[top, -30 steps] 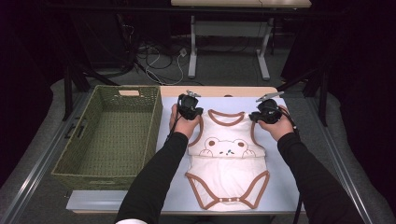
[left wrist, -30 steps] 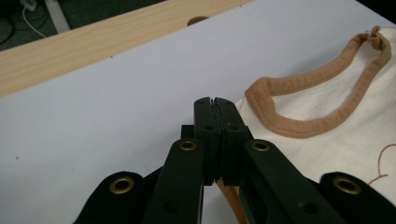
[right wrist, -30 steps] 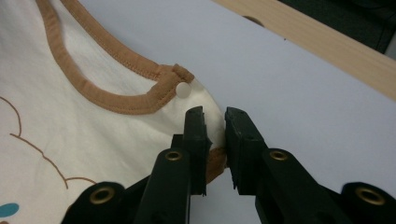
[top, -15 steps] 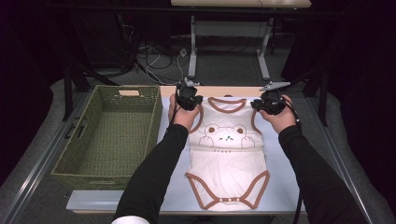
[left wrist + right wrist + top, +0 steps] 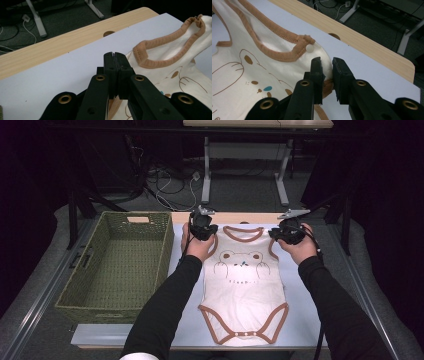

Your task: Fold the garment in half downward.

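where it lies, cream bodysuit (image 5: 243, 285) brown-trimmed

Bodysuit (image 5: 244, 285): soft matt cloth, ribbed brown trim. Basket (image 5: 116, 265): rough green weave. Table (image 5: 50, 47): smooth wood edge, matt white top.

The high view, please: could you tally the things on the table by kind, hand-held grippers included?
Cream baby bodysuit with brown trim and bear print: 1
Green woven basket: 1
Black two-jaw grippers, left gripper and right gripper: 2
Total: 4
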`<state>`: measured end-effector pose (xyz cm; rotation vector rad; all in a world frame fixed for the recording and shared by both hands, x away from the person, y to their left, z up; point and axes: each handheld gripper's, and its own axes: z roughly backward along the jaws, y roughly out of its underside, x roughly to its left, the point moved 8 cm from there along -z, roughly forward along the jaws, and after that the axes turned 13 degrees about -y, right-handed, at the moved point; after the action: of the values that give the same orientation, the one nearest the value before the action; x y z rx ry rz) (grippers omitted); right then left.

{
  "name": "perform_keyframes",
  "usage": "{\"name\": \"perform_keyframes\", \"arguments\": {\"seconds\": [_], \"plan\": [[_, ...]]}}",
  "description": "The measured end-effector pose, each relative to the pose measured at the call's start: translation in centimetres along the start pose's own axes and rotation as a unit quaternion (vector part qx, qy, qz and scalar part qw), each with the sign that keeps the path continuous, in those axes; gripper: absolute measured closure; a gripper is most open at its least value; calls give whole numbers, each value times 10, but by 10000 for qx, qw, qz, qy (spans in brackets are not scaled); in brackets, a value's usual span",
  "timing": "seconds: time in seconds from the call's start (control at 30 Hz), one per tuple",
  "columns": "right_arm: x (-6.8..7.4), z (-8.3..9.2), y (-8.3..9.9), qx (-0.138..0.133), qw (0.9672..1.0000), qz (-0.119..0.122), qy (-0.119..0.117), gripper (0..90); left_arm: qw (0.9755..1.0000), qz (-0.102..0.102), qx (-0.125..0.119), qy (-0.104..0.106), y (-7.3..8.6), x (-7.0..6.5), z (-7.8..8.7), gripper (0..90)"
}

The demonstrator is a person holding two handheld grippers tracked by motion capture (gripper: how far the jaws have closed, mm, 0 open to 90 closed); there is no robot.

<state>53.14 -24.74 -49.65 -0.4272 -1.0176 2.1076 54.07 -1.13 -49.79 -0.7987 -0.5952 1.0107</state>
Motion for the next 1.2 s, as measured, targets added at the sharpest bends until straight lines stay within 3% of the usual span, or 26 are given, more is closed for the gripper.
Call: {"name": "perform_keyframes", "arguments": {"seconds": [0.43, 0.53, 0.67, 0.93, 1.03, 1.2], "plan": [[17, 20, 2, -127, 9996, 149, -184, 791, 9994, 181, -84, 284, 6, -4, 26, 884], [22, 26, 5, -199, 9995, 105, -241, 791, 9993, 76, -121, 350, 8, -5, 34, 883], [27, 31, 11, -235, 9992, 148, -288, 791, 9988, 97, -136, 468, 14, -9, 42, 883], [42, 41, 20, -292, 9984, 104, -467, 791, 9986, 170, -73, 502, 28, -14, 55, 883], [47, 44, 24, -288, 9986, 155, -428, 791, 9981, 122, -92, 601, 32, -15, 58, 884], [53, 46, 29, -318, 9982, 99, -496, 791, 9962, 356, -50, 794, 41, -18, 64, 885]]}}
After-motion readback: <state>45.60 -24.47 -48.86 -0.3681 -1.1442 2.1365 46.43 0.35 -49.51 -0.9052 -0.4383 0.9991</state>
